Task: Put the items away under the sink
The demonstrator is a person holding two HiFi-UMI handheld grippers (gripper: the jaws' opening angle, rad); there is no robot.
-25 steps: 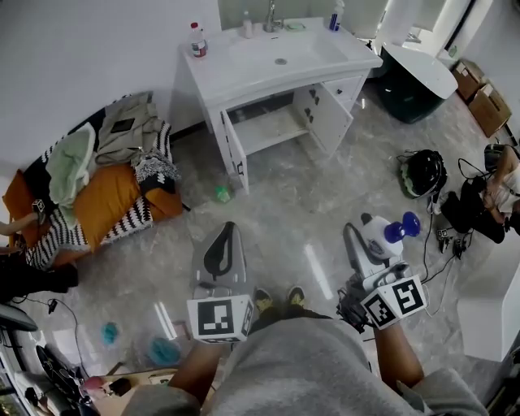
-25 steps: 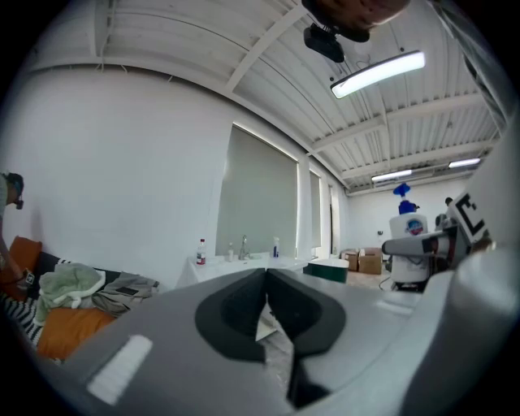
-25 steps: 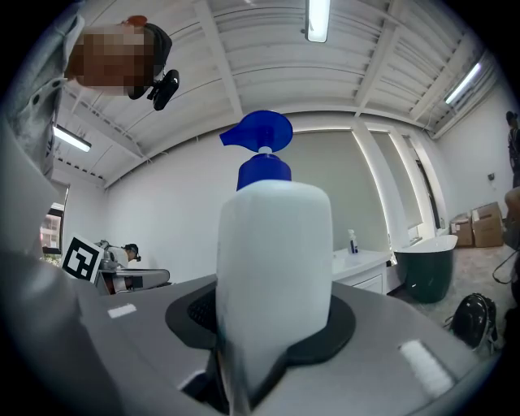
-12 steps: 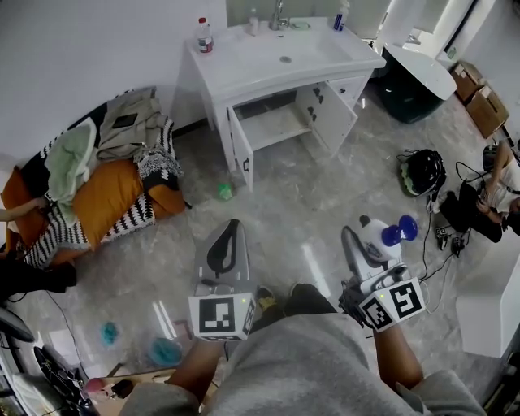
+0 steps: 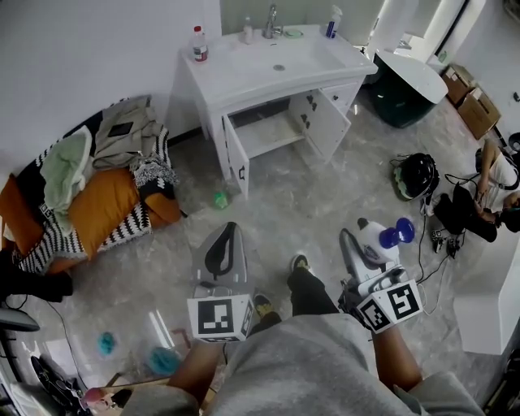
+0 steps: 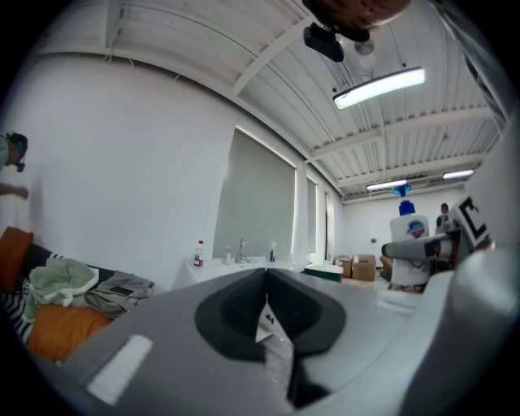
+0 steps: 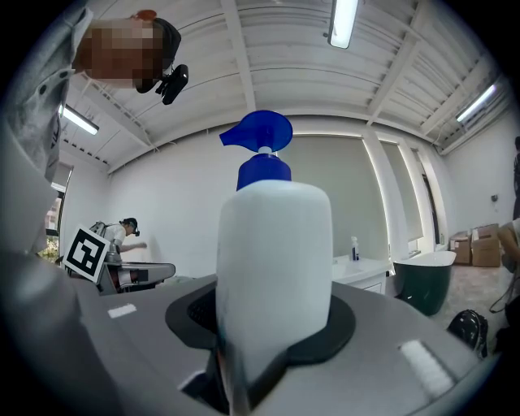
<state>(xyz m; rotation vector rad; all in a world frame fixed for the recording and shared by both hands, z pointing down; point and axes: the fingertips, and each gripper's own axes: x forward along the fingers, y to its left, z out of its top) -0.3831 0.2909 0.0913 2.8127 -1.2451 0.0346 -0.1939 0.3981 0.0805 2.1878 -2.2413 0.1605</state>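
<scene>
My right gripper (image 5: 367,246) is shut on a white pump bottle (image 5: 379,237) with a blue pump head; in the right gripper view the bottle (image 7: 273,260) stands upright between the jaws. My left gripper (image 5: 221,250) is shut on a thin clear plastic packet (image 6: 275,349) with a small white tag. The white sink cabinet (image 5: 268,77) stands farther ahead across the floor. Both its doors are open and its inner shelf (image 5: 273,132) is bare. Both grippers point level, out over the floor.
On the sink top stand a red-capped bottle (image 5: 197,42), a small bottle (image 5: 247,31) and a blue spray bottle (image 5: 333,22). Clothes and orange cushions (image 5: 93,183) lie left, and a small green thing (image 5: 220,198) lies on the floor. A dark green tub (image 5: 402,93), a black helmet (image 5: 418,173) and a seated person (image 5: 494,191) are right.
A foot has stepped forward between the grippers and the view has shifted slightly. Both grips are unchanged.
</scene>
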